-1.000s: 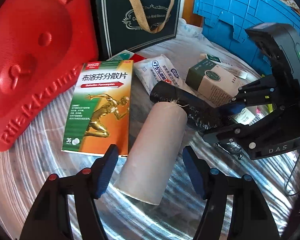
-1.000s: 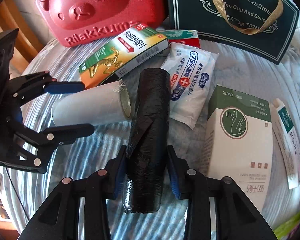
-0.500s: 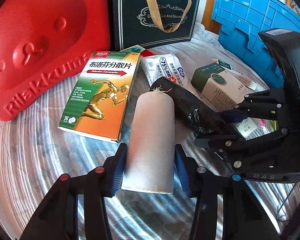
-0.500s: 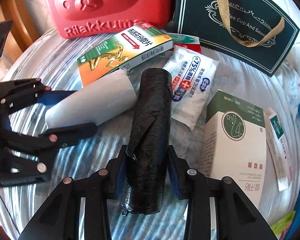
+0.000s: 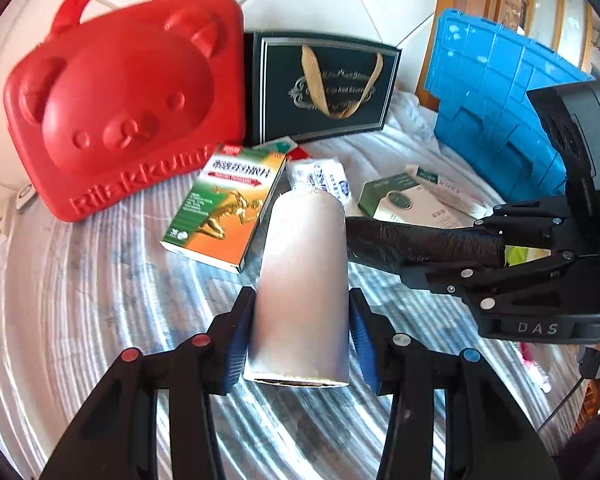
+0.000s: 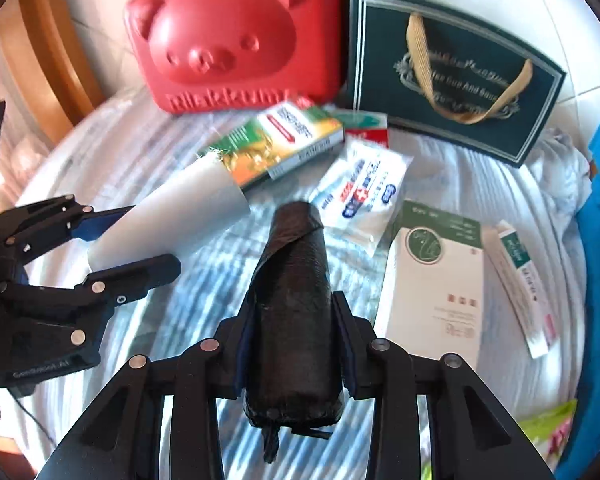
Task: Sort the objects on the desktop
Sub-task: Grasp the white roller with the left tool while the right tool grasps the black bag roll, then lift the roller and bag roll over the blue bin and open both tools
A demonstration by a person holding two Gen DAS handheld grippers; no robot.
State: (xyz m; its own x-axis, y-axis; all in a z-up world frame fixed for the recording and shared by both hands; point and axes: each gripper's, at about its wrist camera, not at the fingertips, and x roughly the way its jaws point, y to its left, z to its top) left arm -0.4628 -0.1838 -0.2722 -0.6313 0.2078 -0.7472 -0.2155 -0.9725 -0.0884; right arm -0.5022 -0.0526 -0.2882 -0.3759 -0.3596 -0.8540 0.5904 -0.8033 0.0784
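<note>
I see the striped cloth [image 5: 60, 300] spread over the surface, carrying everything; at its far edge stands the red bear case [image 5: 124, 112], with the dark green gift bag [image 5: 323, 92] upright just to its right, and a blue crate [image 5: 495, 120] along the right edge. Lying flat near the middle are the orange and green medicine box [image 5: 228, 208], close in front of the case, the wipes packet [image 6: 359, 192] beside it, the white and green carton [image 6: 435, 276] further right, and a slim tube box [image 6: 519, 280] just beyond that, toward the crate.

My left gripper [image 5: 300, 332] has its fingers partly closed on the white roll [image 5: 303, 288], both blue pads pressing its sides near the lower end; the roll is off the cloth, tilted up and away from me; my right gripper [image 6: 292, 344] is clamped likewise on the black roll [image 6: 292, 300], held clear above the cloth near its middle, just right of the white one; the two rolls sit close together, and I cannot tell whether they touch.
</note>
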